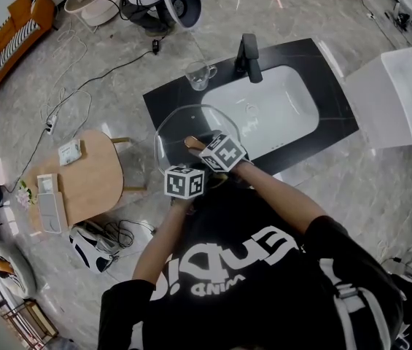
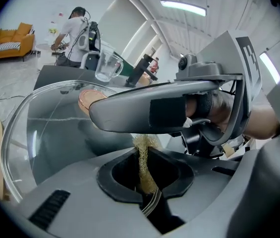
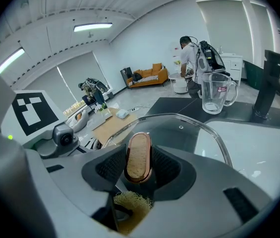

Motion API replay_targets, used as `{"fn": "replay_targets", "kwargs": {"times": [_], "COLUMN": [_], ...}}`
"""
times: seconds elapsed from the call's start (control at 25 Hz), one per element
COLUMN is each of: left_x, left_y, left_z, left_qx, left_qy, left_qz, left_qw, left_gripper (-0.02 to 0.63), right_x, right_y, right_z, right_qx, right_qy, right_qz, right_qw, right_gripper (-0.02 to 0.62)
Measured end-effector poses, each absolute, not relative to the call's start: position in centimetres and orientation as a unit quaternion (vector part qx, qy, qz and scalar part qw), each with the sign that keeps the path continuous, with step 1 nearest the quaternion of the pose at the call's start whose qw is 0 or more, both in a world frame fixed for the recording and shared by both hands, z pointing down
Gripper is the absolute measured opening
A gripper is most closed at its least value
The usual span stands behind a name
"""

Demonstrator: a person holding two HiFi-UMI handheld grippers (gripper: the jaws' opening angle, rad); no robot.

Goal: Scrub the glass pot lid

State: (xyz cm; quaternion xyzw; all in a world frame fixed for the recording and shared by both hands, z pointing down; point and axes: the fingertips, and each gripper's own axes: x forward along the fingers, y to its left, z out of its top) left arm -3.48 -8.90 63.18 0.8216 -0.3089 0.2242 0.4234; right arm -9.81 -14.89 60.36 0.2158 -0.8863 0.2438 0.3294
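The right gripper is pinched on the copper-rimmed handle of the glass pot lid. This holds the lid at the near edge of the dark table, just beside the sink. The left gripper is clamped on a yellow scrubber, close by that handle. The handle looks smooth and narrow, so hard scrubbing could twist the lid between the jaws. If it slipped there, the glass would likely fall on the table edge or the floor.
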Motion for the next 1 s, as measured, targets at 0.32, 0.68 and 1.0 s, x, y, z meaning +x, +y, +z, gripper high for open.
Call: {"fn": "replay_targets", "kwargs": {"times": [0.32, 0.68, 1.0], "left_x": [-3.3, -1.6, -1.6], "left_y": [-7.3, -5.6, -5.3], "left_z": [62.5, 63.3, 64.0], "left_qx": [0.82, 0.829, 0.824], "left_qy": [-0.295, -0.273, -0.278], "left_qz": [0.217, 0.263, 0.276], "left_qw": [0.441, 0.411, 0.41], "left_gripper": [0.051, 0.052, 0.052], "right_x": [-9.9, -9.8, -9.8], "right_y": [-14.9, -14.9, -15.0], "right_z": [60.2, 60.3, 60.2], "right_qx": [0.213, 0.218, 0.221], "right_qy": [-0.887, -0.885, -0.884], "right_qz": [0.244, 0.248, 0.252], "right_qw": [0.33, 0.328, 0.326], "right_gripper": [0.161, 0.161, 0.161]}}
